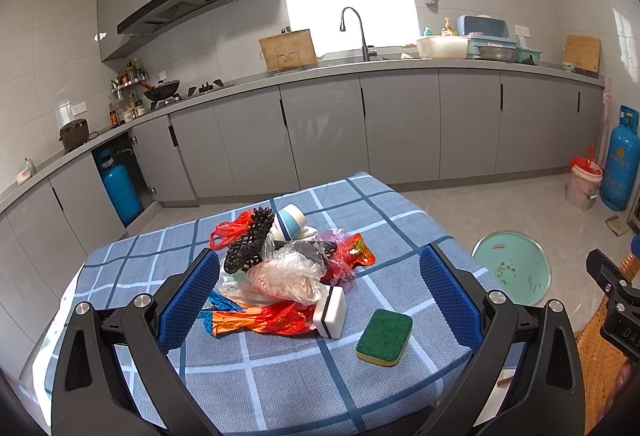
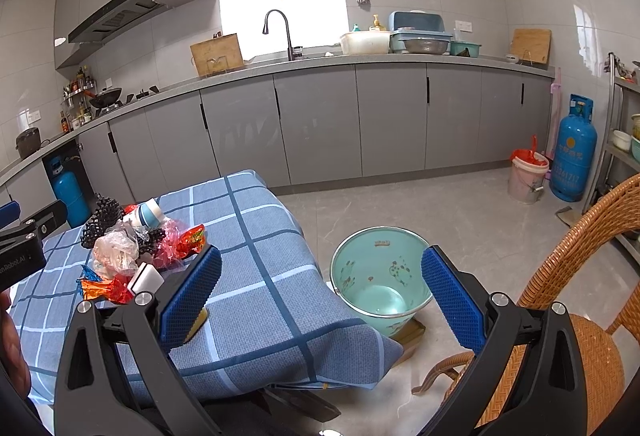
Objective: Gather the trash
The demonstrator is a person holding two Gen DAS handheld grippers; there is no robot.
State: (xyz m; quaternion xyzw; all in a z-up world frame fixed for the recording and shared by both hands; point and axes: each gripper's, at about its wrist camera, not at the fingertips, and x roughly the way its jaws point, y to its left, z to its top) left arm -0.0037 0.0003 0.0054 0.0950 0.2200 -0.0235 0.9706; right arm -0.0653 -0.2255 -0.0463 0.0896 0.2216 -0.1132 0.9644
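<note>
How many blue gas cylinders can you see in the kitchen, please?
2. One gas cylinder stands on the floor at the right, beside the lined bucket. The other sits in the open cabinet under the stove counter at the left. More could be hidden behind closed doors.

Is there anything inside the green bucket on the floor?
Empty. The right wrist view looks straight into the bucket: only its bare bottom and some painted marks on the walls show, no trash.
</note>
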